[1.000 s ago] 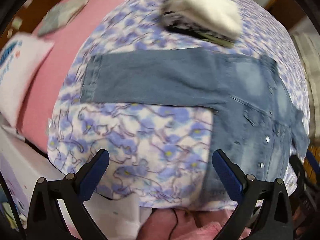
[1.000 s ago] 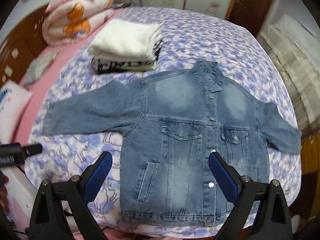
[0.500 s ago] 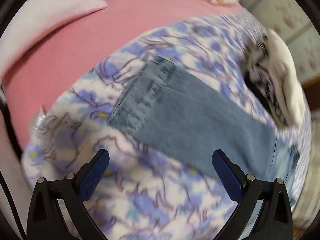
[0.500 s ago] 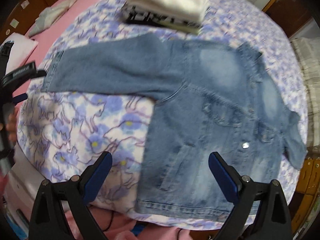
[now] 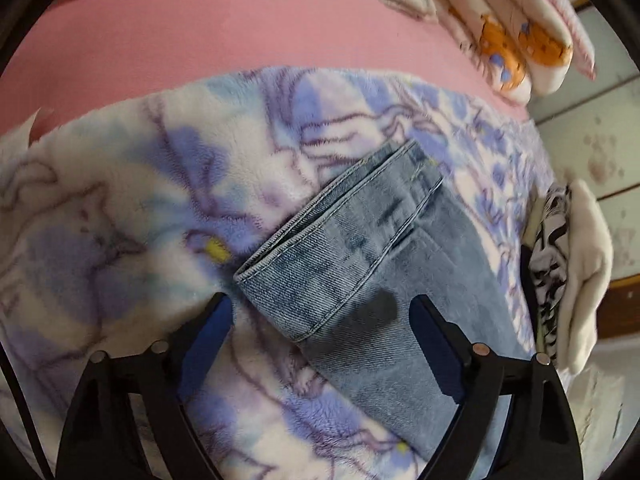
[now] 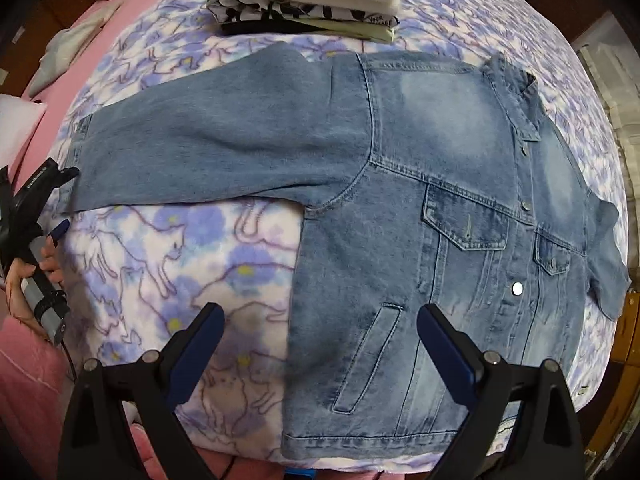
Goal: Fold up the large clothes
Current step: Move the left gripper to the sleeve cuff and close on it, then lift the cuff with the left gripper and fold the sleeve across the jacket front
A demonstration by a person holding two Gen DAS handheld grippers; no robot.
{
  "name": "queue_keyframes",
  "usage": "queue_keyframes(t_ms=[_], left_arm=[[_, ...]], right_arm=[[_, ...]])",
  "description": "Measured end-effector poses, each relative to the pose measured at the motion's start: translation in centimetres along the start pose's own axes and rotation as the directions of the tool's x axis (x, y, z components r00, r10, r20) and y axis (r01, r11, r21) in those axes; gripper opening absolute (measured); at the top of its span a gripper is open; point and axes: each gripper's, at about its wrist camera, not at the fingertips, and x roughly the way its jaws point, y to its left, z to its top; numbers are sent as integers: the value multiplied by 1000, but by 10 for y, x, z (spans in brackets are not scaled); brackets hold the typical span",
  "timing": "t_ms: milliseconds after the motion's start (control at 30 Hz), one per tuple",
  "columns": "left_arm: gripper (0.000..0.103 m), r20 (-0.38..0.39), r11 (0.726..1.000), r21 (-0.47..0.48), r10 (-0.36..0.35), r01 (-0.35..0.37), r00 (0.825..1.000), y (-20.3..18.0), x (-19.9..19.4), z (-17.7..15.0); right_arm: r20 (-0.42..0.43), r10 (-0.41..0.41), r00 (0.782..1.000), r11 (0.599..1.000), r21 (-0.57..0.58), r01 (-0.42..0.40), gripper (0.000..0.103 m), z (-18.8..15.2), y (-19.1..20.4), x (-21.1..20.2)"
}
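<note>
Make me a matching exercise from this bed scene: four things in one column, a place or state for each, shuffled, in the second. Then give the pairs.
Things
1. denim jacket
2. sleeve cuff
3. folded clothes stack
4. left hand-held gripper

Places or states
A. piled beyond the jacket's shoulder
B. spread flat, front up, on the floral blanket
C. jaws closing, cuff between them but not yet pinched
D. lying at the blanket's edge near the pink sheet

Pairs: 1-B, 2-D, 3-A, 4-C
</note>
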Motion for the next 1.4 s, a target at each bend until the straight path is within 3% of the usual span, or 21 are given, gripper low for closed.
queue_keyframes(t_ms=[67, 100, 200, 333, 467, 633, 700, 833, 900, 1033, 1233, 1400], left_arm=[[39, 10, 999, -25, -23, 23, 1000, 3, -3, -1], [33, 6, 999, -41, -26, 26, 1000, 5, -4, -2], [29, 26, 992, -102, -68, 70, 997, 14, -4, -1], [13, 57, 987, -133, -84, 91, 995, 20, -11, -3], [11, 59, 990, -116, -78, 84, 995, 11, -20, -4], [10, 54, 990, -53, -129, 132, 990, -19, -43, -1], [10, 81, 983, -40, -177, 180, 981, -32, -58, -2], [10, 136, 956, 11, -293, 295, 946, -70, -96, -12], [10, 153, 948, 54, -319, 314, 935, -90, -112, -21], [10, 175, 940, 166, -327, 299, 929, -143, -145, -54], [10, 155, 881, 283, -432, 379, 888, -225, -184, -125], [10, 123, 835, 344, -494, 430, 861, -286, -206, -194]], right_arm=[[-9, -18, 1000, 1000, -10, 18, 97, -1, 0, 4], [-14, -22, 1000, 1000, -15, 22, 97, -3, 0, 6], [-23, -8, 1000, 1000, -23, 7, 97, -7, 2, 12], [-30, 4, 1000, 999, -46, -5, 97, -12, 9, 15], [-5, 31, 1000, 997, -65, -31, 97, -16, 11, 12], [29, 74, 997, 996, -57, -72, 97, -16, 5, 15], [44, 86, 995, 996, -33, -85, 97, -15, -1, 16], [83, 150, 985, 988, 29, -152, 97, -13, -21, 17], [103, 184, 977, 981, 39, -189, 97, -11, -31, 17], [185, 226, 956, 970, 51, -239, 97, 0, -64, 11], [357, 233, 905, 959, 70, -275, 97, 19, -135, -12], [430, 239, 870, 948, 89, -304, 97, 26, -196, -33]])
